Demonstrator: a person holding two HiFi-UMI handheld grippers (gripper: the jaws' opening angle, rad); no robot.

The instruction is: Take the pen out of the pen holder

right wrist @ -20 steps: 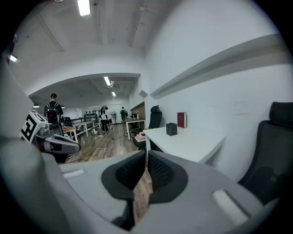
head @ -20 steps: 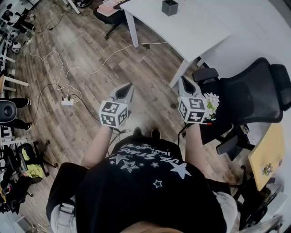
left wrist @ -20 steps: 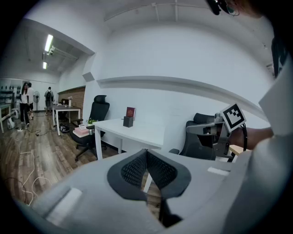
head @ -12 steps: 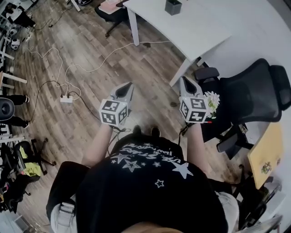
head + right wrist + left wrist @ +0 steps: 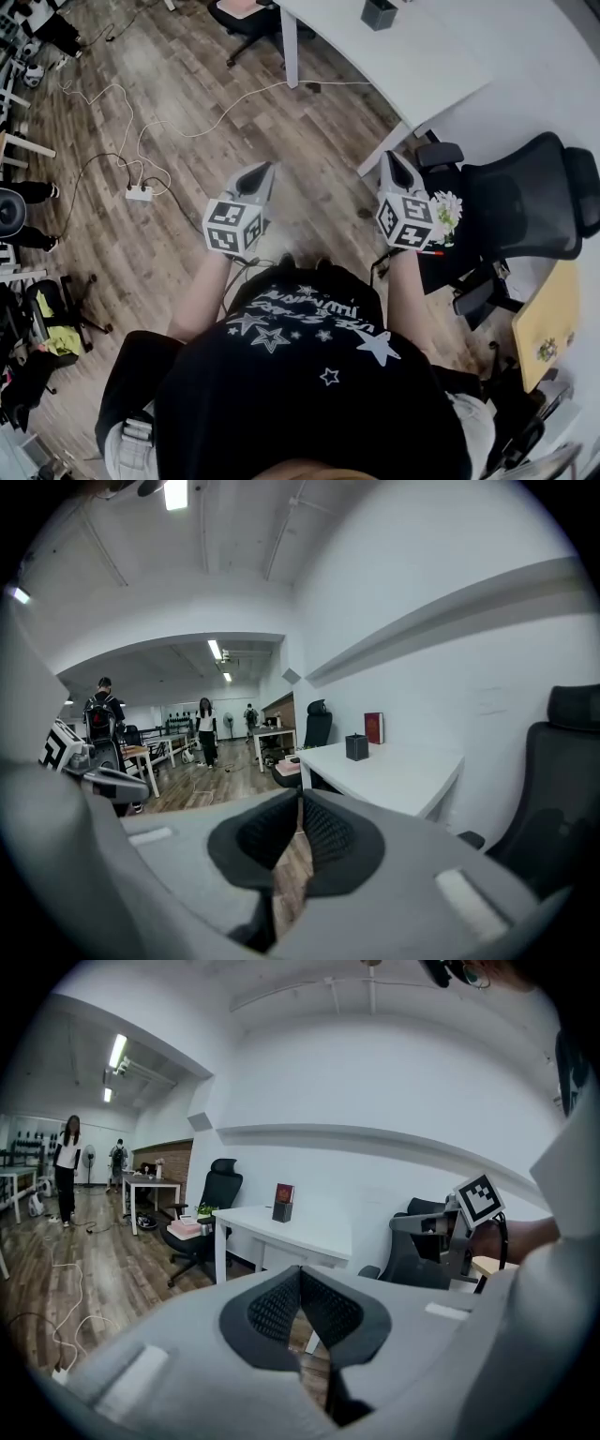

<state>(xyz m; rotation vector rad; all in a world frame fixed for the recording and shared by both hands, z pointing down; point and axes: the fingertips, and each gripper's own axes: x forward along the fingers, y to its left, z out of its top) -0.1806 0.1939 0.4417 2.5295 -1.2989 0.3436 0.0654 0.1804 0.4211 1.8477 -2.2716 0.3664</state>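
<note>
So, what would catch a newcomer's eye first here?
The left gripper and right gripper, both shut and empty, are held out over the wood floor mid-frame. Ahead, at the top, a white desk carries the dark pen holder. A black chair stands to the right.

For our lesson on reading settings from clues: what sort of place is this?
Probably an open-plan office: a white desk, a black office chair beside it, and a power strip lying on the wood floor.

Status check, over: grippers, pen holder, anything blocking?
Left gripper shut, empty; right gripper the same. Pen holder untouched on the white table ahead. Office chair to the right.
</note>
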